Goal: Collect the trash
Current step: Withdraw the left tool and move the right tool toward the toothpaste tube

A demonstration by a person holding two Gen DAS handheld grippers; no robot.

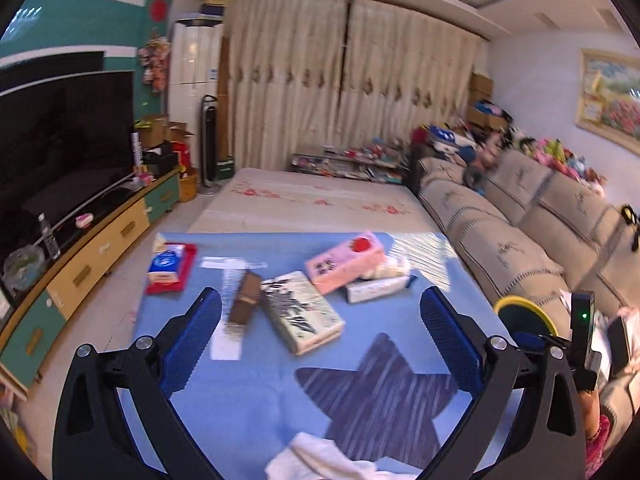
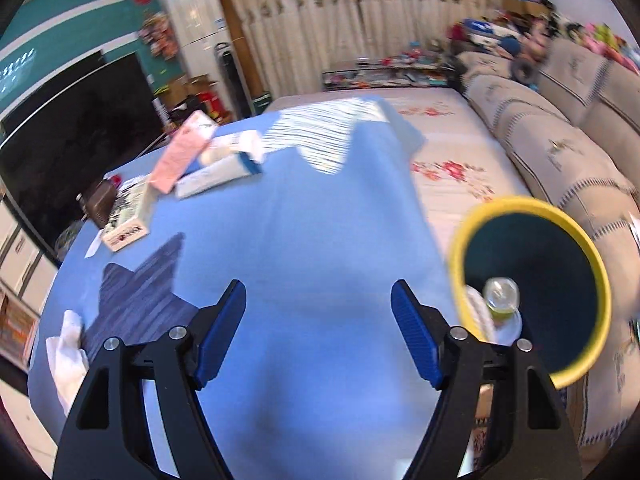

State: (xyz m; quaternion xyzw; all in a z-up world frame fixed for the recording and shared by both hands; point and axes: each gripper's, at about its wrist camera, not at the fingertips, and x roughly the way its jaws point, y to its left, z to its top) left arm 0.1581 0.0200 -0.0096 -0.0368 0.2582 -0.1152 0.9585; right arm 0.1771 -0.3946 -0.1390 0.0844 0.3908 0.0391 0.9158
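Living room with blue cloth (image 1: 256, 392) on table, left gripper (image 1: 320, 336) wide open and empty above it, right gripper (image 2: 318, 332) partly open, empty, white tissue (image 1: 320, 460) on cloth's near edge, yellow-rimmed bin (image 2: 532, 280) beside cloth holding bottle (image 2: 500, 300), box labels too blurred to read

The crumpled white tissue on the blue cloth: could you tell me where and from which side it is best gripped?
Grip the crumpled white tissue at its raised, bunched middle, coming from above with the open left gripper. It lies loose and low on the blue cloth, so its edges give little to pinch.
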